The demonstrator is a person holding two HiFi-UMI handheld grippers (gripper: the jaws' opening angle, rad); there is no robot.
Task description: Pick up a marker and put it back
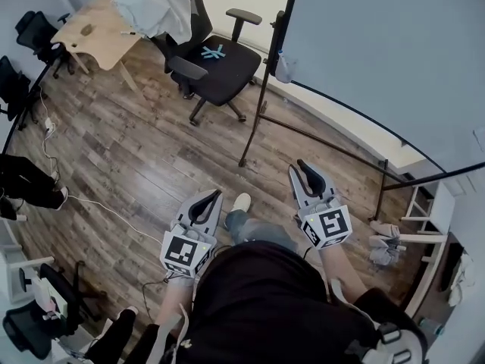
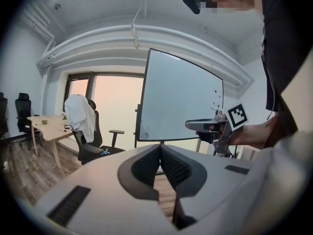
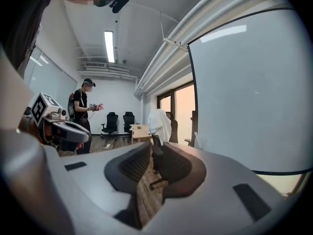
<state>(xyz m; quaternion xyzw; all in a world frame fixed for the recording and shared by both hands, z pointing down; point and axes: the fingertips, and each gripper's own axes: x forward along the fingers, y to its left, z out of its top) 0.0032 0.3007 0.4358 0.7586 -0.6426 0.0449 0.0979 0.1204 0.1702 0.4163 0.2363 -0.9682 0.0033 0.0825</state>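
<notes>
Approach step only: left tool [image 1: 214, 196] pressed together and empty, right tool [image 1: 301, 167] narrowly parted and empty, both short of the whiteboard [image 1: 379, 44]; I make out no marker, so locating one comes next

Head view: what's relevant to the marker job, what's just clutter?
Job: left gripper, shut; right gripper, slightly open; both empty; whiteboard. No marker clearly visible.
Lying about: office chair, white cloth draped on it, wooden table, floor cable.
</notes>
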